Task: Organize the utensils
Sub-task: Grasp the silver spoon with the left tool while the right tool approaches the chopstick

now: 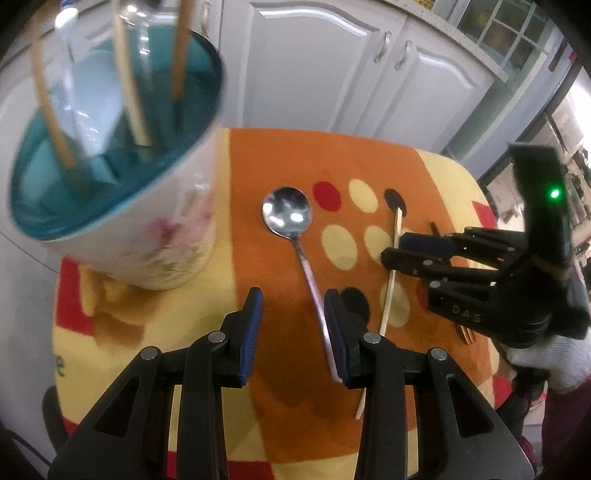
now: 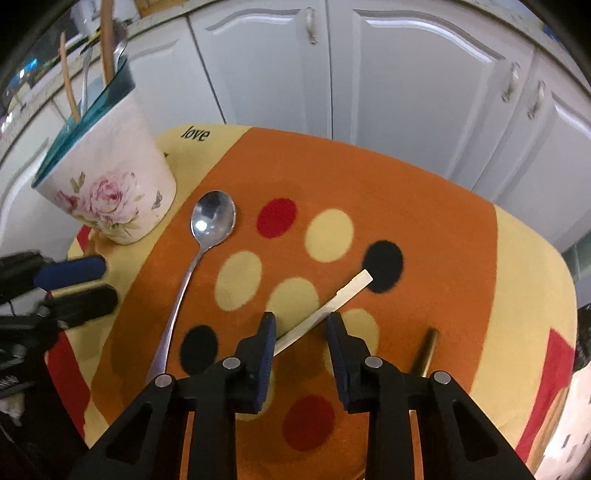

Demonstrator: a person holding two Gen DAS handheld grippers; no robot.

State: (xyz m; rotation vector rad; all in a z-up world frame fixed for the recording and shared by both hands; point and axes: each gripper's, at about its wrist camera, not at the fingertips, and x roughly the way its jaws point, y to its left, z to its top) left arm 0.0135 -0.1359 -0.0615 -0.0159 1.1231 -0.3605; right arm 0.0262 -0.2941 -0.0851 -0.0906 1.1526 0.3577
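Angling down, both tongs open: left tongs (image 1: 293,334) beside spoon (image 1: 287,212), right tongs (image 2: 301,345) over chopstick (image 2: 341,297)

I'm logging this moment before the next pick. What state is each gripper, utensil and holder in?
Left gripper: open, poised over the spoon handle.
Right gripper: open, straddling the chopstick.
Spoon: lying flat on the mat, bowl up.
Chopstick: lying flat on the mat.
Cup: upright, already holding utensils.

I see white panelled cabinet doors (image 2: 424,85) with metal handles (image 1: 382,46) behind; glazed window (image 1: 506,33) upper right, dim light.
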